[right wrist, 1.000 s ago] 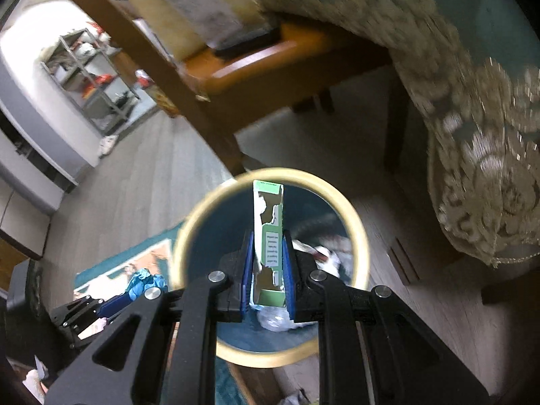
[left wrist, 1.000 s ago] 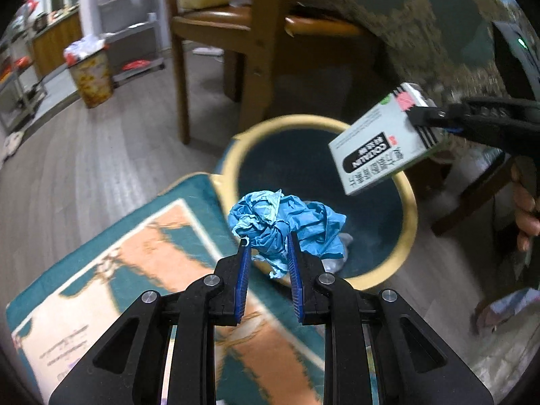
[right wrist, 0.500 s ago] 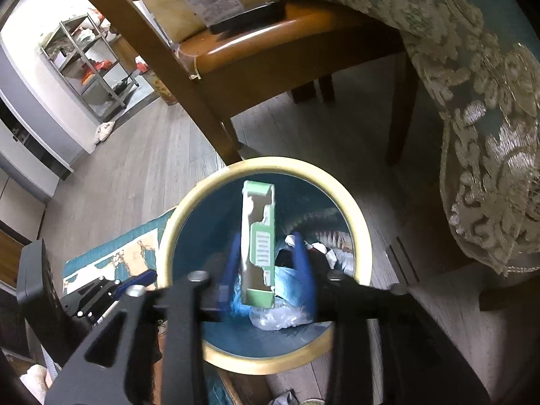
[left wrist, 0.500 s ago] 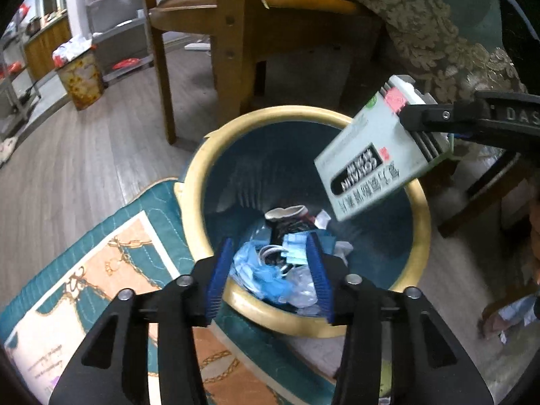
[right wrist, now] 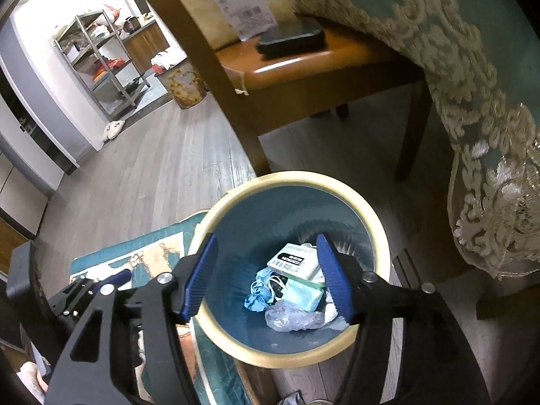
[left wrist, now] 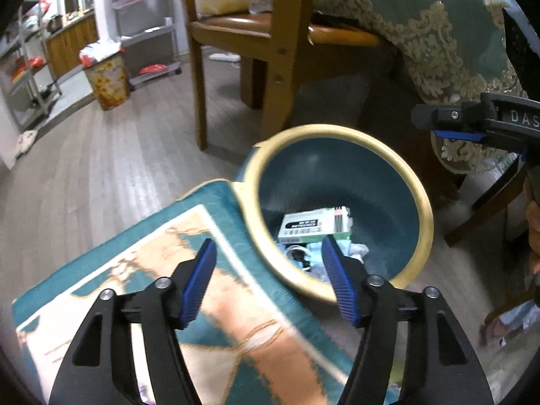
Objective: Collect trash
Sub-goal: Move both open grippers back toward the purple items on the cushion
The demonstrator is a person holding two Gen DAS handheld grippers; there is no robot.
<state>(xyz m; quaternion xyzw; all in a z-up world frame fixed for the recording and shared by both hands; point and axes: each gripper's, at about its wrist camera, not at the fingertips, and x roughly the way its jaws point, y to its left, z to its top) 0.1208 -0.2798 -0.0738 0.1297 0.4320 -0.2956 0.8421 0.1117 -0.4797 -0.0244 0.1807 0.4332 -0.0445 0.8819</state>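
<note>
Pointing steeply downward, the left hand-held gripper (left wrist: 266,266) hangs over the near rim of the teal bin (left wrist: 418,209), its jaws opening with nothing between them. The right hand-held gripper (right wrist: 266,270) tilts down over the same bin's mouth, jaws likewise opening and empty. Inside the bin lie a white box (right wrist: 293,263) with a black label, crumpled blue paper (right wrist: 258,300) and a clear plastic wrapper (right wrist: 293,317). The right wrist view shows this heap whole, plus a dark flat case (right wrist: 290,38) on the wooden chair (right wrist: 324,64); the left wrist view shows only the box (left wrist: 315,224) clearly, but takes in the patterned rug (left wrist: 202,303) beside the bin and fingers (left wrist: 533,222) at the right edge.
</note>
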